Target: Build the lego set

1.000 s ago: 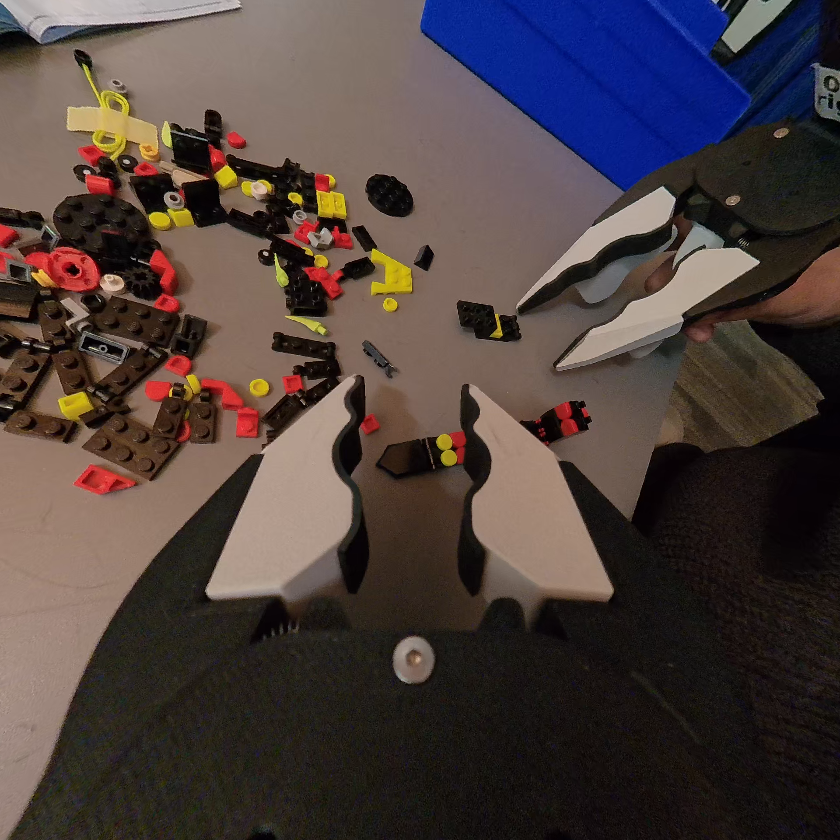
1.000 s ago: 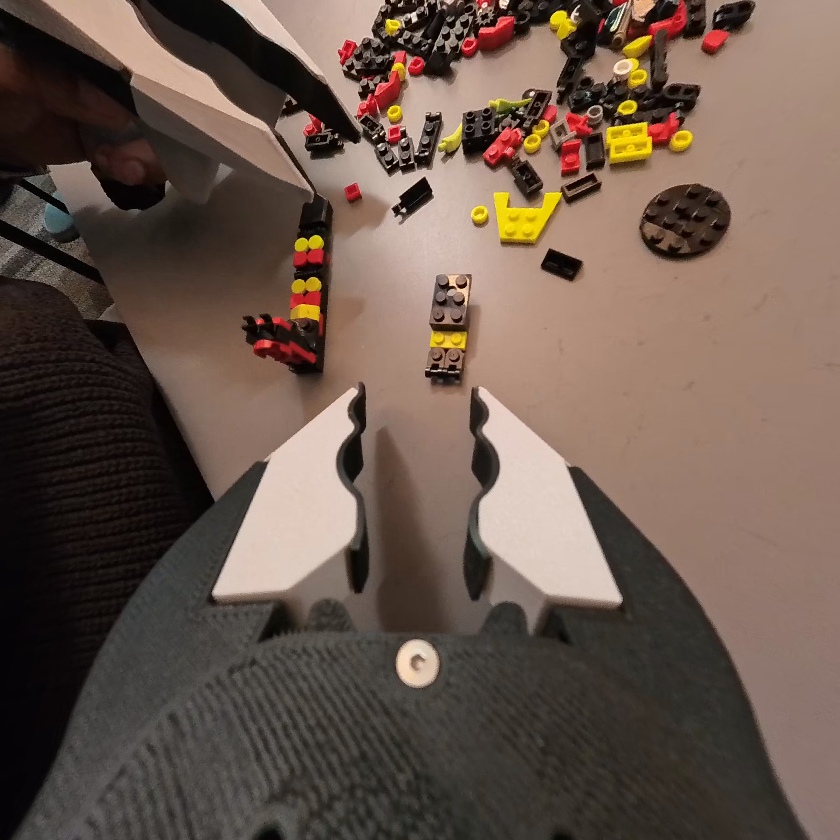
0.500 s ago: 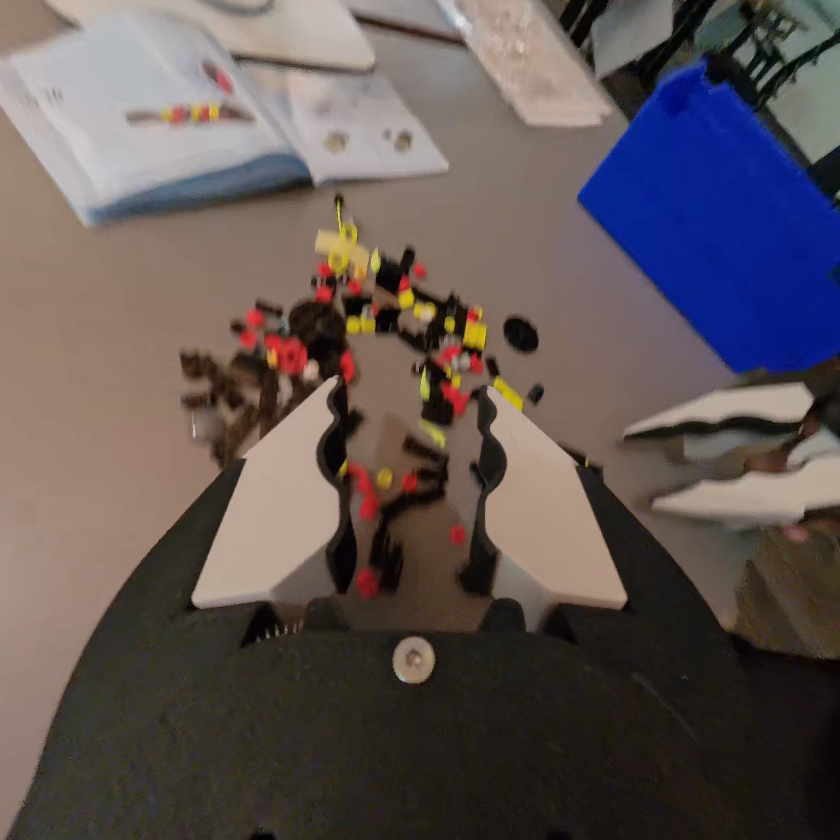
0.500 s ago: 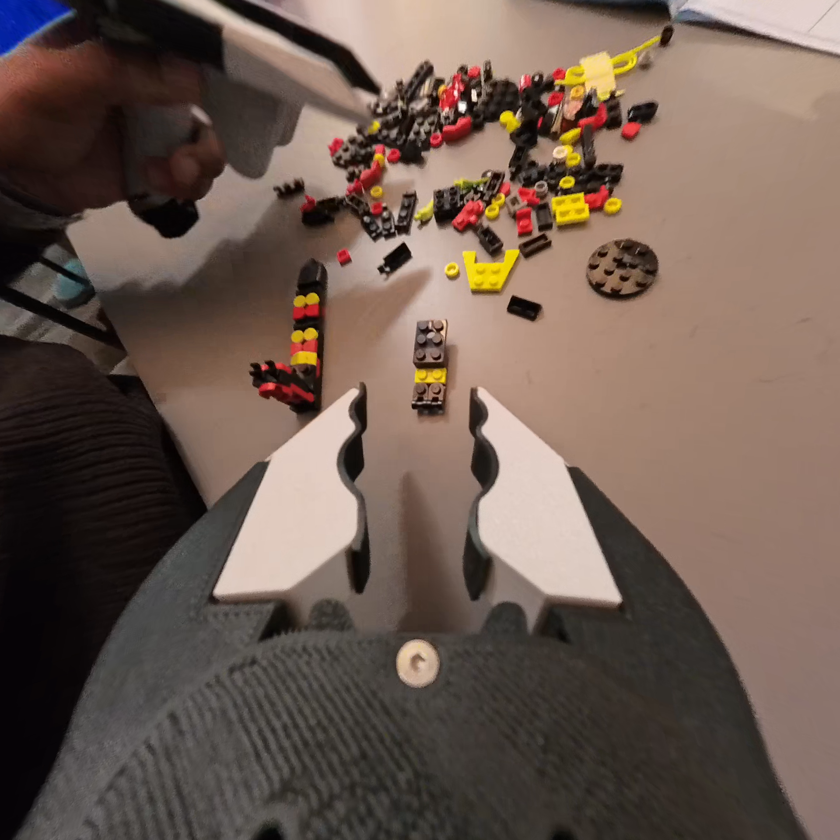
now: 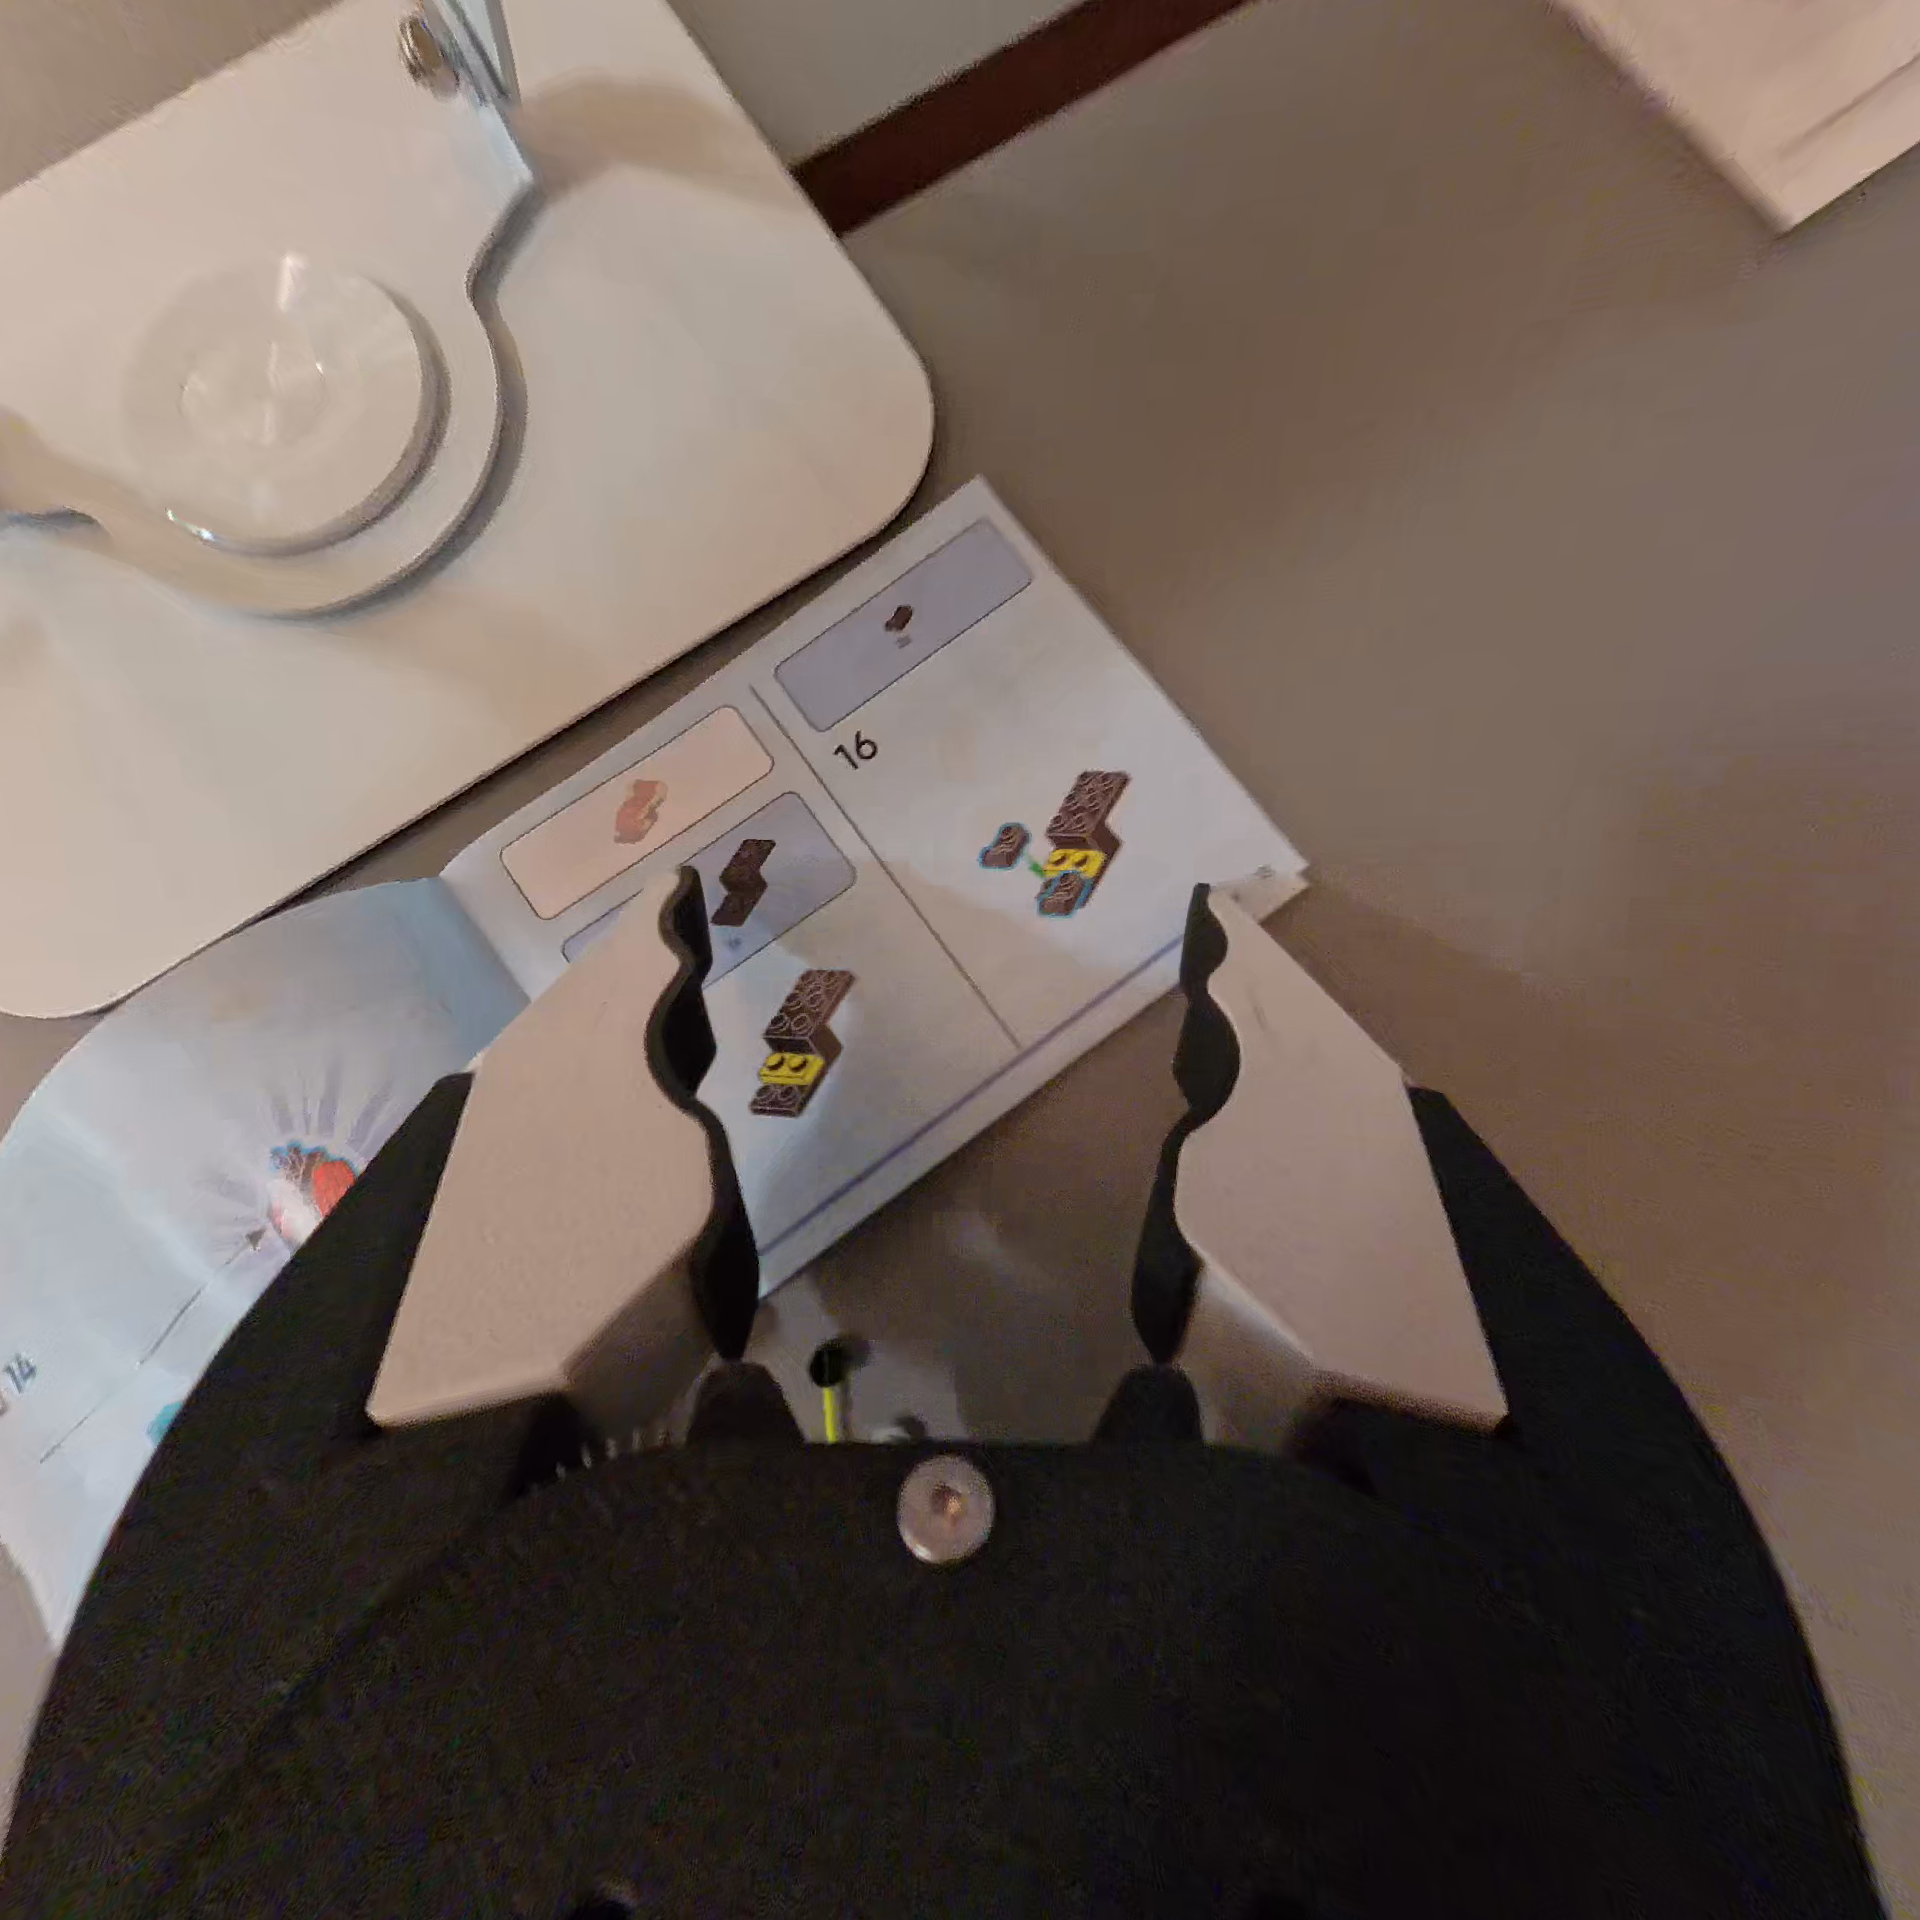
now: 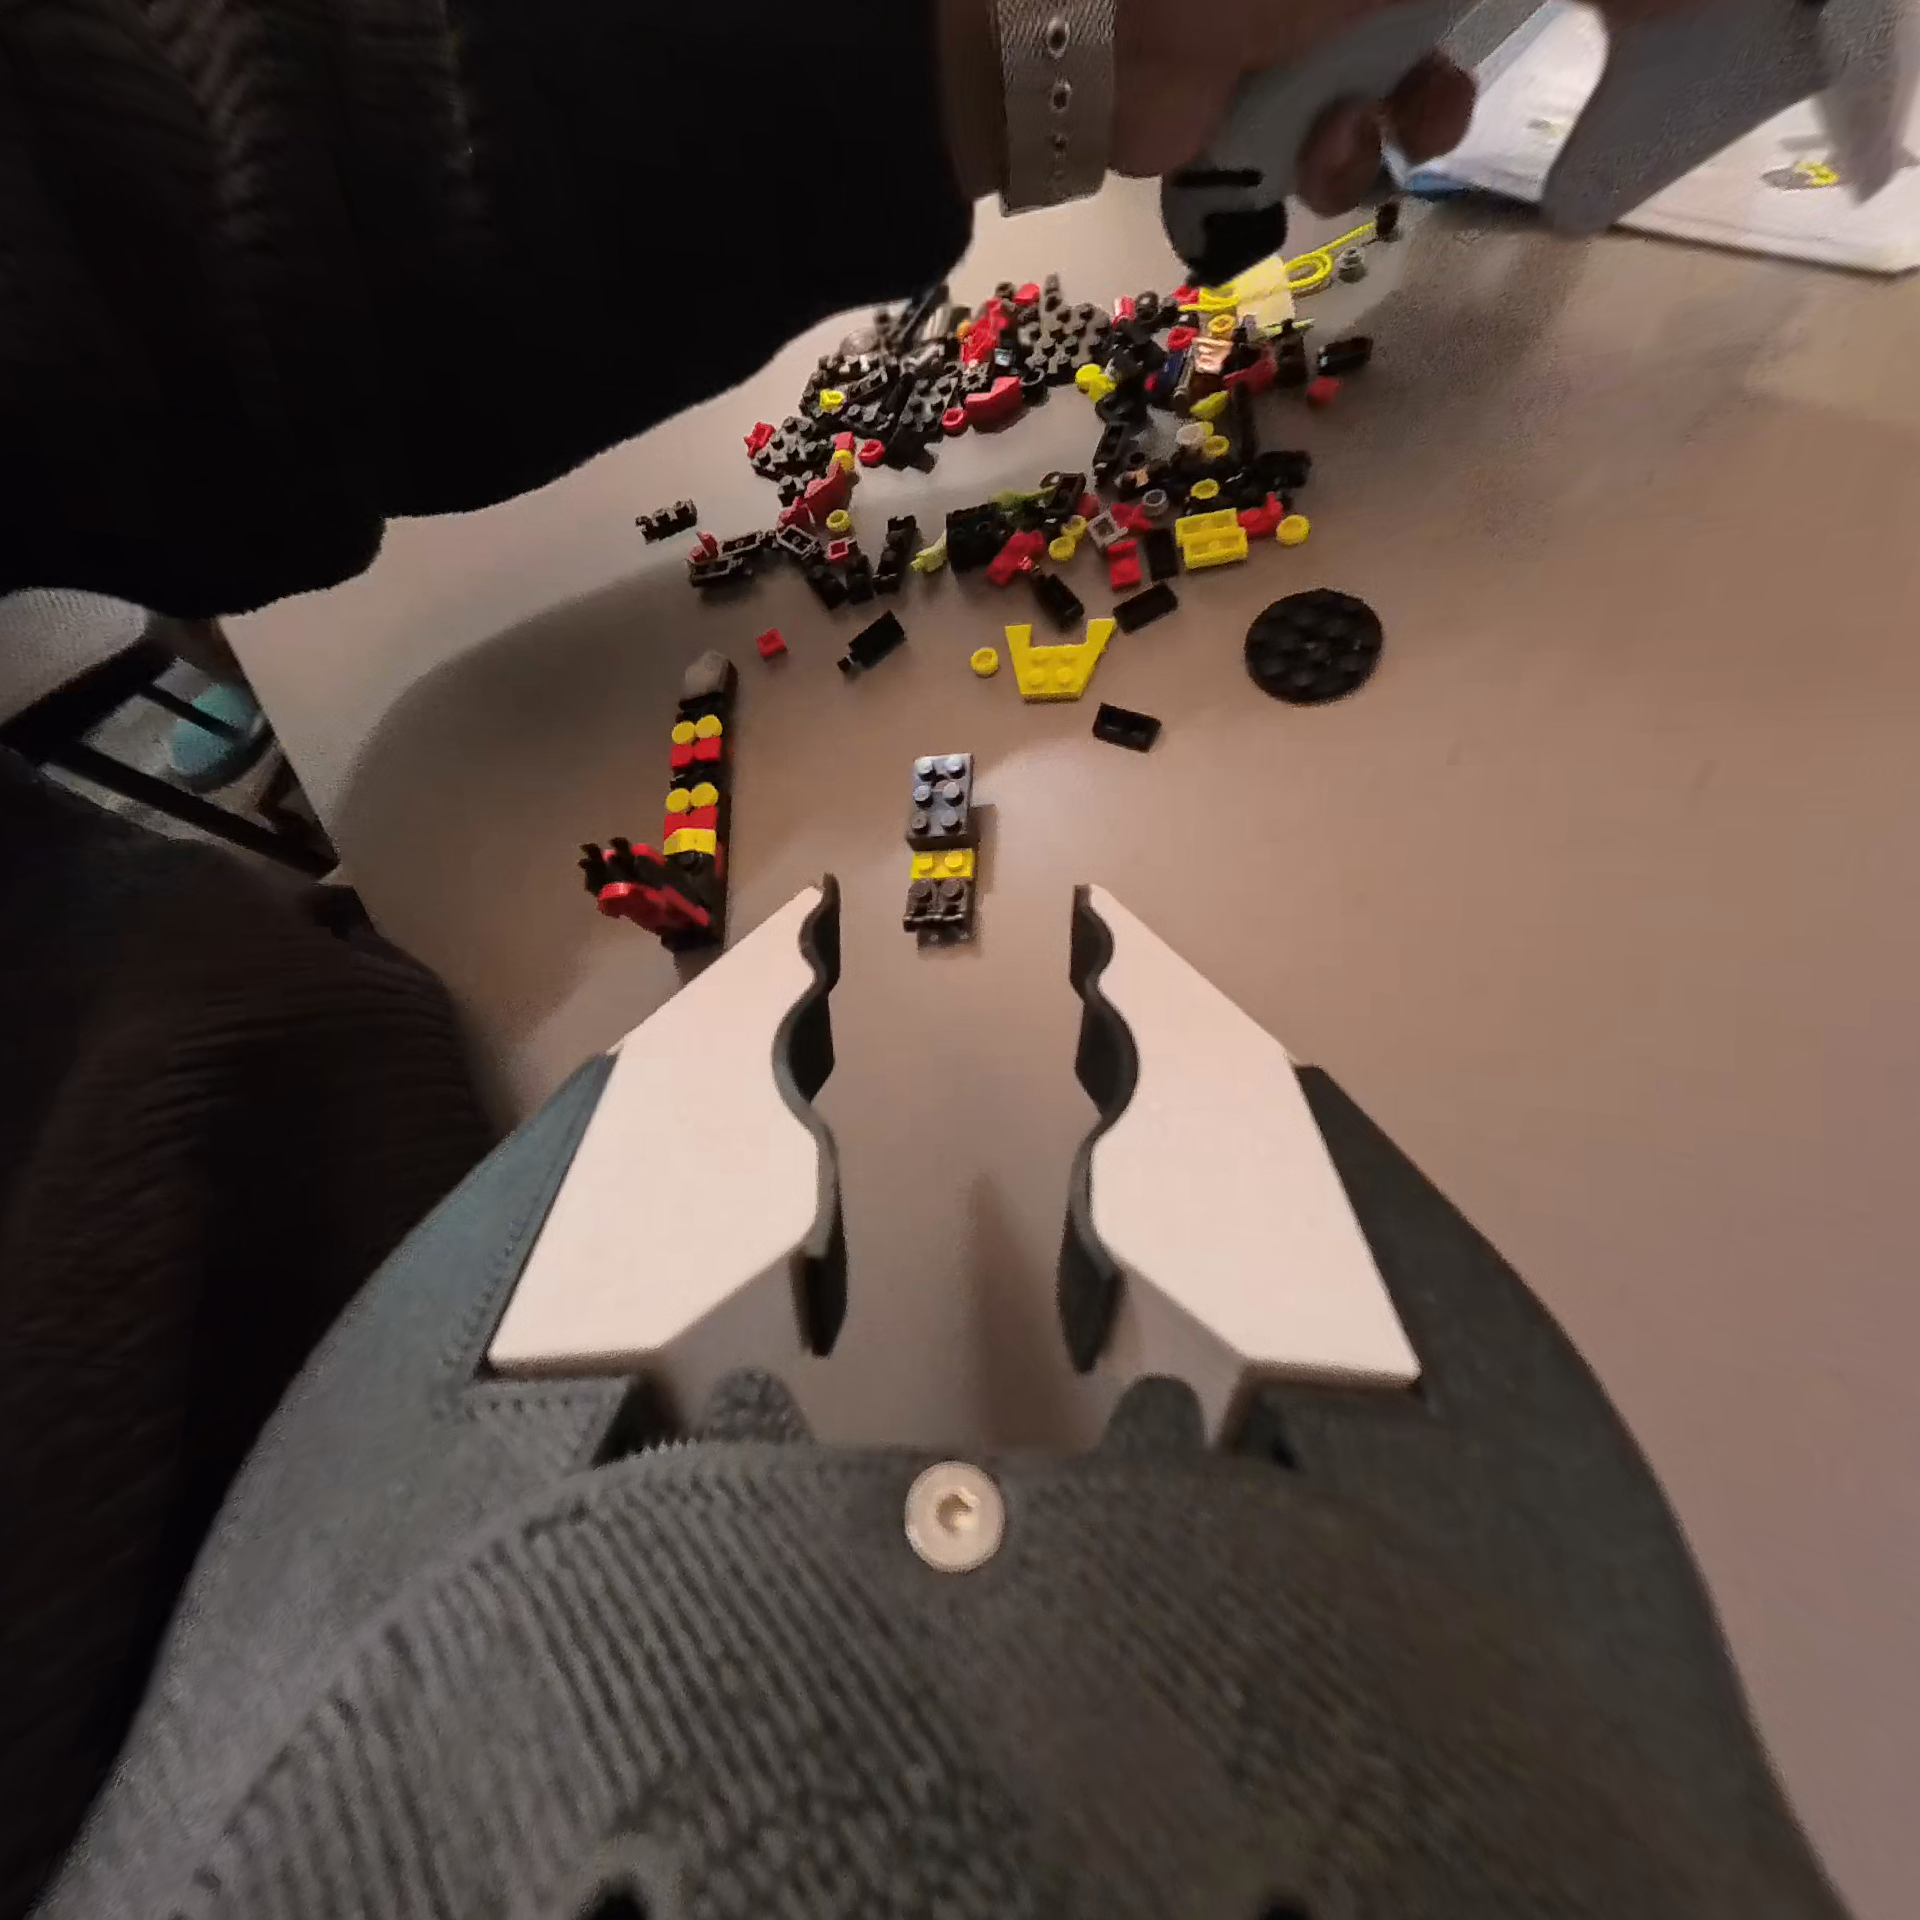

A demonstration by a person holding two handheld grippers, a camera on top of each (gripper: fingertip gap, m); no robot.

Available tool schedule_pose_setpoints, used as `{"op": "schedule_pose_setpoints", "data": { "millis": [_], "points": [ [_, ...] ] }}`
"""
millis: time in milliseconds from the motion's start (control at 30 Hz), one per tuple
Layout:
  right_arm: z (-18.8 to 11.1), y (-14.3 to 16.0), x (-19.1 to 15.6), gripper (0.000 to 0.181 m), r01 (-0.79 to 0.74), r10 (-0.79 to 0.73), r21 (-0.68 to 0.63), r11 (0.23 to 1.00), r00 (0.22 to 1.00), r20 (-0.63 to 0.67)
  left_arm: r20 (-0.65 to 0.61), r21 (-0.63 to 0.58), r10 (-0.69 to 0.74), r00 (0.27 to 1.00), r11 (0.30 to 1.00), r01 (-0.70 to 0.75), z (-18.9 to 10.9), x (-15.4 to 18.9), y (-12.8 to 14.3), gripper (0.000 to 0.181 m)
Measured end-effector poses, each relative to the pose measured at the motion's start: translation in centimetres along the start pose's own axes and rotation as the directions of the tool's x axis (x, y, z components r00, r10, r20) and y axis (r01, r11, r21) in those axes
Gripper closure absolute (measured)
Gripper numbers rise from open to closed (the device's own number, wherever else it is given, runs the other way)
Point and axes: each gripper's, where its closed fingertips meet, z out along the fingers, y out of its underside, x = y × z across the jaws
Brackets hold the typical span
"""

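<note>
My left gripper (image 5: 940,896) is open and empty, held above the open instruction booklet (image 5: 935,831) at the far side of the table. My right gripper (image 6: 951,891) is open and empty just short of a small black-and-yellow brick assembly (image 6: 941,844) on the table. A long black, red and yellow assembly (image 6: 686,805) lies to its left. The pile of loose black, red and yellow pieces (image 6: 1060,457) lies beyond. The left gripper's handle and the hand holding it (image 6: 1278,135) show blurred at the top of the right wrist view.
A white lamp base (image 5: 416,416) lies beside the booklet. A yellow wedge plate (image 6: 1058,657) and a black round plate (image 6: 1313,644) lie apart from the pile. A dark sleeve (image 6: 416,260) crosses the upper left. The table edge (image 6: 343,790) runs at left. One gripper's finger ends stand about 30 cm off the other's. To the black round plate (image 6: 1313,644): right tips about 10 cm, left tips about 15 cm.
My left gripper swung up and away from the long assembly and the pile to over the booklet, and its jaws opened wider. My right gripper stayed near the small assembly.
</note>
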Motion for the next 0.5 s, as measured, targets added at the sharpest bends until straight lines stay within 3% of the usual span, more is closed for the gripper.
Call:
{"op": "schedule_pose_setpoints", "data": {
  "millis": [167,233,300,500],
  "points": [
    [-0.26,-0.33,0.66,0.137,-0.109,0.108,0.03,0.994,0.993,0.049,-0.025,0.016,-0.001,1.0,1.0,0.002,0.44,-0.06,0.39,0.095],
    [-0.26,-0.36,0.76,0.137,-0.15,0.147,0.033,0.988,0.987,0.07,-0.026,0.026,0.001,1.0,1.0,0.0,0.36,-0.08,0.23,0.119],
    [-0.3,-0.38,0.8,0.136,-0.173,0.17,0.035,0.984,0.982,0.081,-0.028,0.032,0.011,1.0,0.999,-0.01,0.35,0.01,0.19,0.128],
    [-0.16,-0.15,0.91,0.137,-0.155,0.153,0.023,0.988,0.986,0.062,-0.036,0.047,-0.007,0.999,0.999,0.009,0.37,-0.21,0.01,0.181]
  ]
}}
